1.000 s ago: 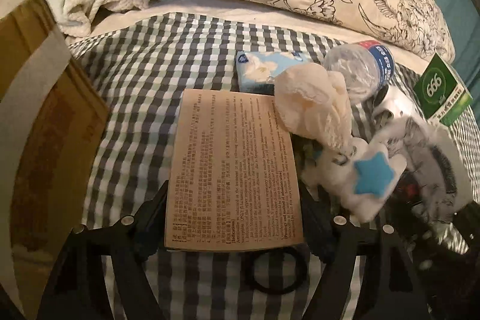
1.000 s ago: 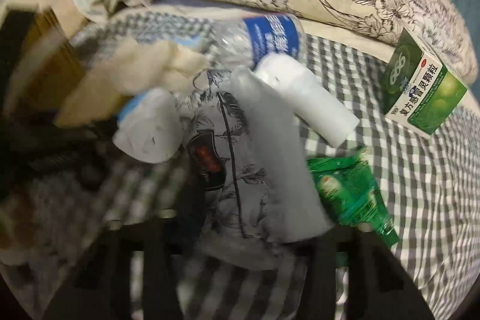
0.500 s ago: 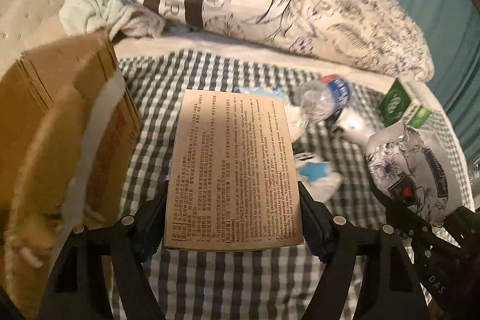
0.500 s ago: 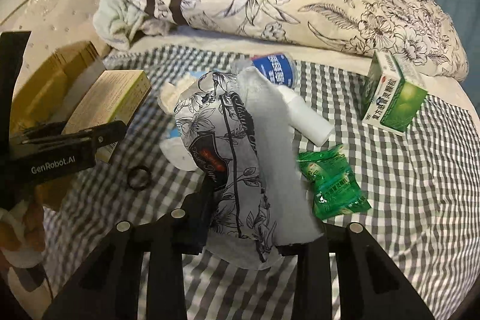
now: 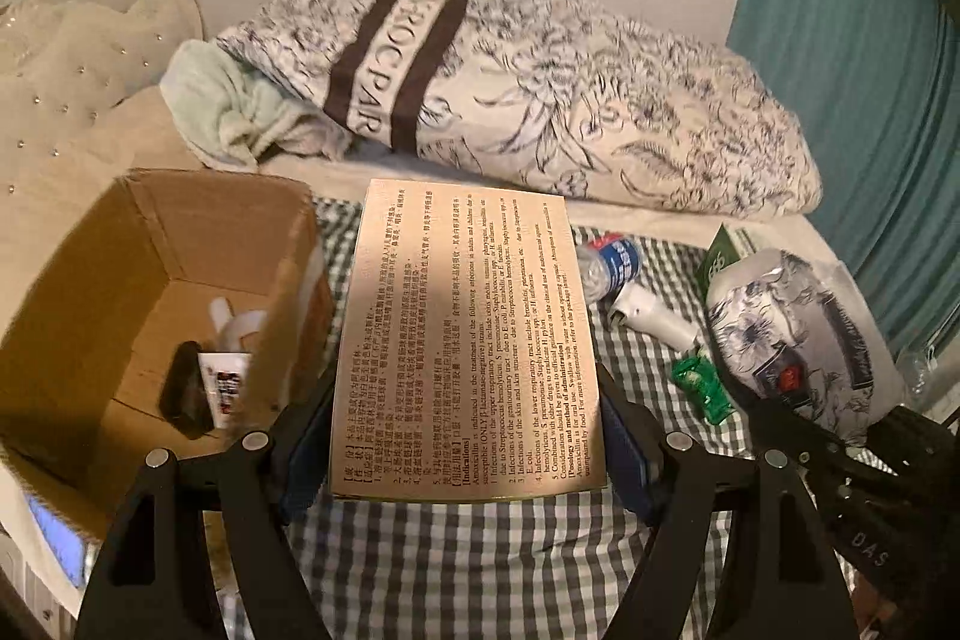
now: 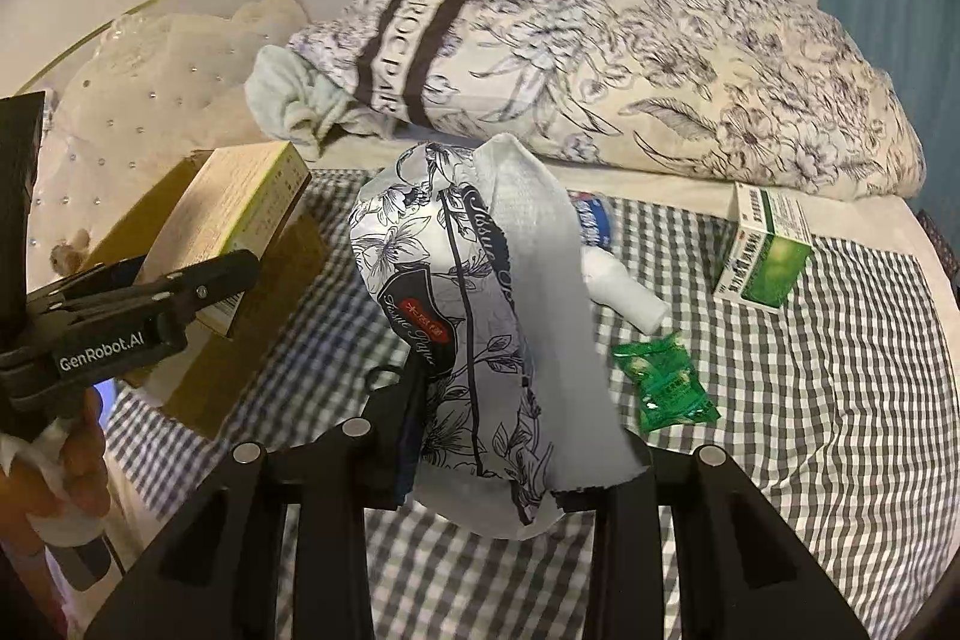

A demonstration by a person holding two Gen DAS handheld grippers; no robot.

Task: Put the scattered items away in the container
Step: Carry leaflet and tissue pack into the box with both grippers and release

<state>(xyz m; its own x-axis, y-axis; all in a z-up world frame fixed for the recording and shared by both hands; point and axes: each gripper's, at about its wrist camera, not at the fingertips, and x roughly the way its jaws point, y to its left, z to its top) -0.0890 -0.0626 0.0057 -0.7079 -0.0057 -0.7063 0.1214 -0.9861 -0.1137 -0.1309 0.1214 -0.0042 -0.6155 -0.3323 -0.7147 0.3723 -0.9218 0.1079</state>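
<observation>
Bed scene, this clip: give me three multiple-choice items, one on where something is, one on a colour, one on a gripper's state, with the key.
1. Where is the cardboard box relative to the medicine box held in the left gripper?
A. To its left in the left wrist view
B. On the pillow
C. Under the green carton

2. What colour is the small sachet on the checked sheet?
A. Red
B. Green
C. Yellow

3. What is the right gripper doing?
A. Open and empty
B. Shut on the water bottle
C. Shut on the tissue pack

Key:
1 A, the open box sits left of the held medicine box.
2 B, its wrapper is bright green.
3 C, the floral tissue pack is pinched between the jaws, lifted clear of the sheet.
</observation>
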